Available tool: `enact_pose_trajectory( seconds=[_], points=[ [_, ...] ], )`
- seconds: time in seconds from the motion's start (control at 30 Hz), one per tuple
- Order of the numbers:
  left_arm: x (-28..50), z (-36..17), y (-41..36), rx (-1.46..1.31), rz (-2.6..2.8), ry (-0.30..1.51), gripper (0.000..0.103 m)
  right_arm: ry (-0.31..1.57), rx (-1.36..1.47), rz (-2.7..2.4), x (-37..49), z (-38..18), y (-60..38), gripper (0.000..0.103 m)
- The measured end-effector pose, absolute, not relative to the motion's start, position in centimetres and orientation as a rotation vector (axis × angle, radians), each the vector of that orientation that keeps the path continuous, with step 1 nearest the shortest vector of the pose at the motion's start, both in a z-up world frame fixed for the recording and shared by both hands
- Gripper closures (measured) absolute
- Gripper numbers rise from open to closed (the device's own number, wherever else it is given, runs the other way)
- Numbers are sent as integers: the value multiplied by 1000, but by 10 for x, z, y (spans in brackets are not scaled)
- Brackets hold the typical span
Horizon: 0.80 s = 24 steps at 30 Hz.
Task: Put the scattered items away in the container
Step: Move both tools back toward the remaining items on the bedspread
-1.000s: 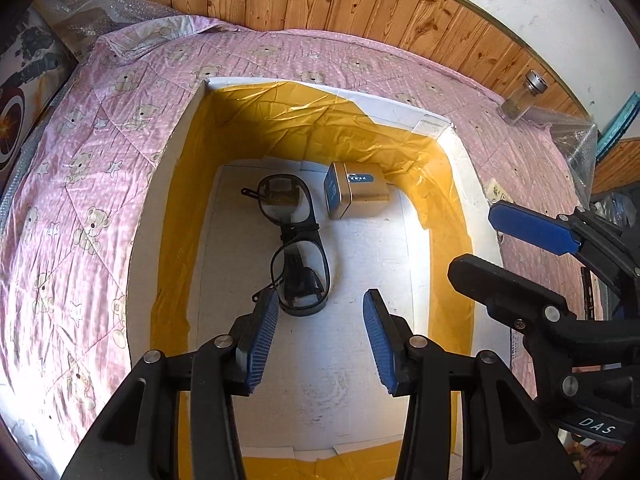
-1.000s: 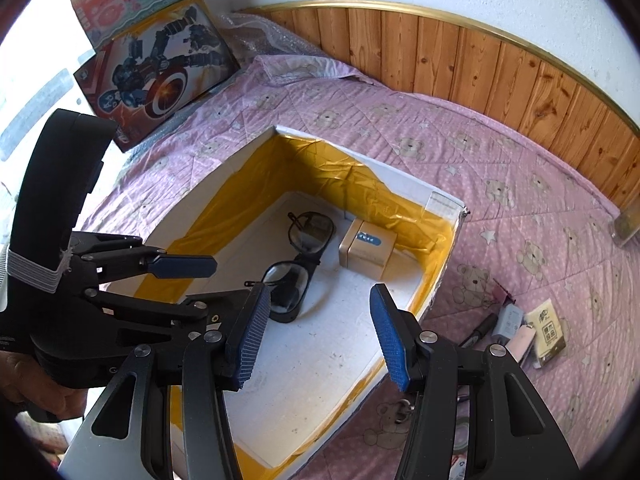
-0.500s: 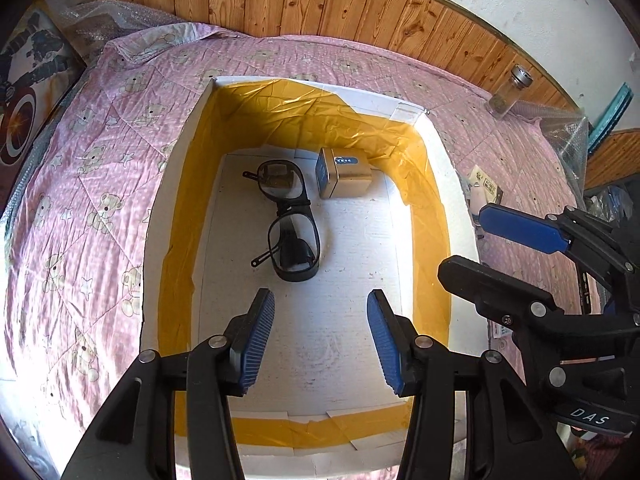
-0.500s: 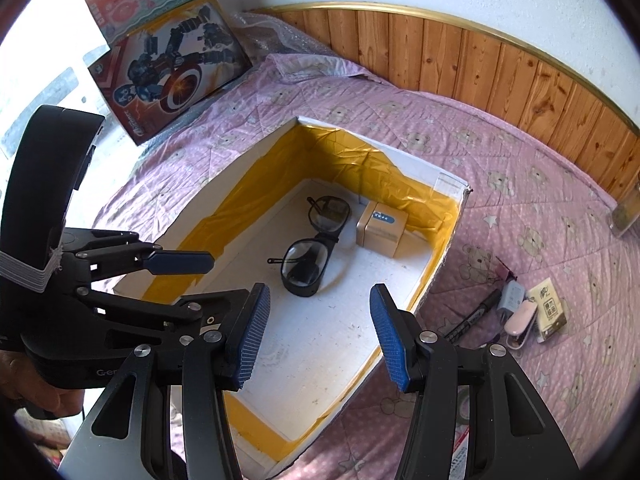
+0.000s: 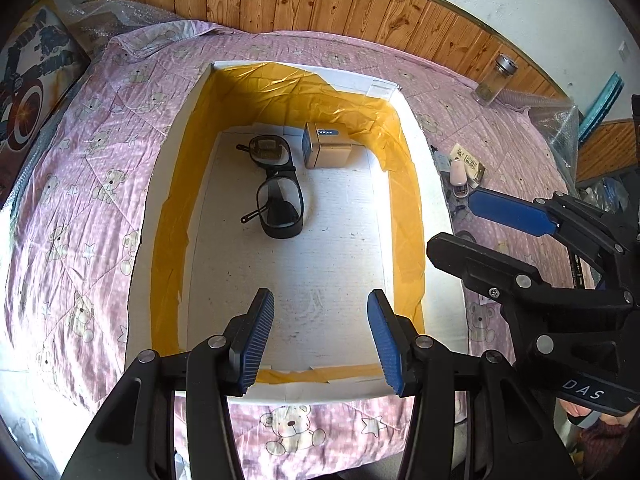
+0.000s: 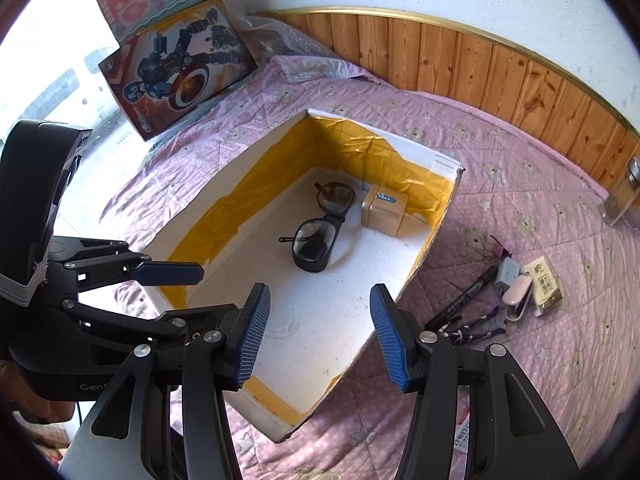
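Yellow-lined box (image 5: pixel 404 208) holds glasses (image 5: pixel 278 192) — left claw (image 5: pixel 320 336), right claw (image 6: pixel 318 334) both spread, empty.

The right claw (image 6: pixel 318 332) hangs with its blue fingers (image 6: pixel 254 332) spread wide and nothing between them, over the near end of a white box (image 6: pixel 192 216) lined with yellow tape. Inside the box, black glasses (image 6: pixel 318 226) lie on the white floor, and a small tan carton (image 6: pixel 384 210) stands just beside them near the far corner. The box sits on a bed with a pink bear-print quilt (image 6: pixel 520 184). On the quilt, right of the box, lie a black marker (image 6: pixel 468 294), a pink stapler (image 6: pixel 518 298), a small cream packet (image 6: pixel 546 286) and a dark beaded cord (image 6: pixel 468 330), close together. The left claw (image 6: pixel 160 280) shows at the left, fingers apart. Two toy boxes (image 6: pixel 180 64) lean by the window.
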<state>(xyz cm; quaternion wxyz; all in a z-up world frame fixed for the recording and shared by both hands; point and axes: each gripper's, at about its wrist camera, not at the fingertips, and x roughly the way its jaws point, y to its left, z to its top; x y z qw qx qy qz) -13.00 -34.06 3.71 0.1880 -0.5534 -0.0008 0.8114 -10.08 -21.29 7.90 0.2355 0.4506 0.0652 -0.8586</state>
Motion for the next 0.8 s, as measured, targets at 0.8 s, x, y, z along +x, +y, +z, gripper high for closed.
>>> enact_pose_trajectory(
  seconds=[0.8],
  points=[
    [-42,75,-282,-1359,2340,240,46,-136,1192,-2398,-14,82,-129,47]
  ],
)
